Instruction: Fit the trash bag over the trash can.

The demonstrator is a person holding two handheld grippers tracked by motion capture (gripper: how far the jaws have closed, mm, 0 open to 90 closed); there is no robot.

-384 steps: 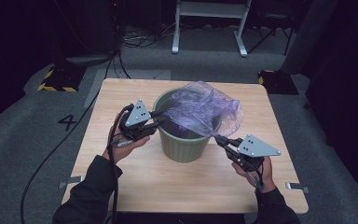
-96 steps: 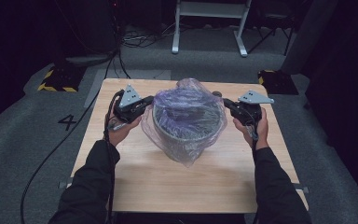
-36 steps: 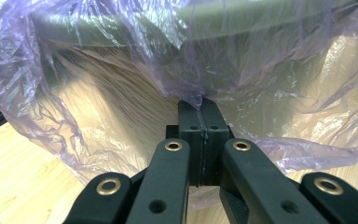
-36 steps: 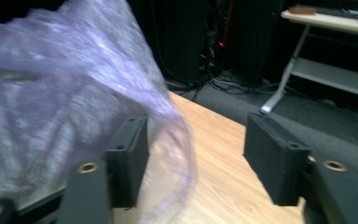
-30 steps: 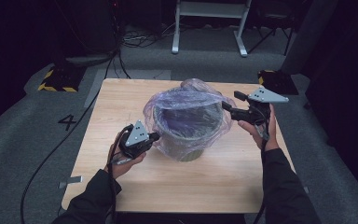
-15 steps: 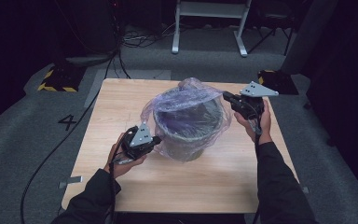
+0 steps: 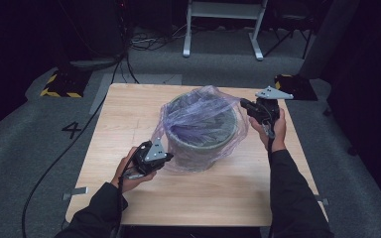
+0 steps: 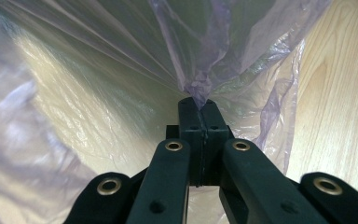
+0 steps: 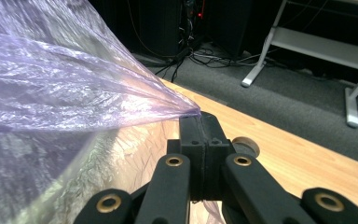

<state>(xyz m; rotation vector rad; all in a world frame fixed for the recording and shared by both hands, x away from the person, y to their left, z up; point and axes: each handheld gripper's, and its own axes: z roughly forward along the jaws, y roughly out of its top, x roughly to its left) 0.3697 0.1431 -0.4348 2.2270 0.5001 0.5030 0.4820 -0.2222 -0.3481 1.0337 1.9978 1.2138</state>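
A grey-green bin [image 7: 206, 146] stands in the middle of the wooden table [image 7: 124, 109], with a thin purple plastic bag [image 7: 198, 116] draped in and over its rim. My left gripper [image 7: 164, 157] sits low at the bin's front left, shut on a pinch of the bag's hem. The left gripper view has the film [image 8: 205, 56] running out of that gripper [image 8: 199, 103]. At the bin's right rim, my right gripper [image 7: 243, 104] is shut on the bag's edge. In the right gripper view the bag [image 9: 51, 84] stretches taut from the gripper's tip [image 9: 196, 116].
The table's far and right edges [image 7: 297, 148] lie close to my right hand. On the floor behind are a white stand [image 7: 223, 29], loose cables [image 7: 144, 42], and yellow-and-black striped blocks [image 7: 59, 84] at both back corners.
My right gripper has come slightly down and in toward the bin's right rim, drawing the bag's edge with it. The left gripper has stayed at the front left.
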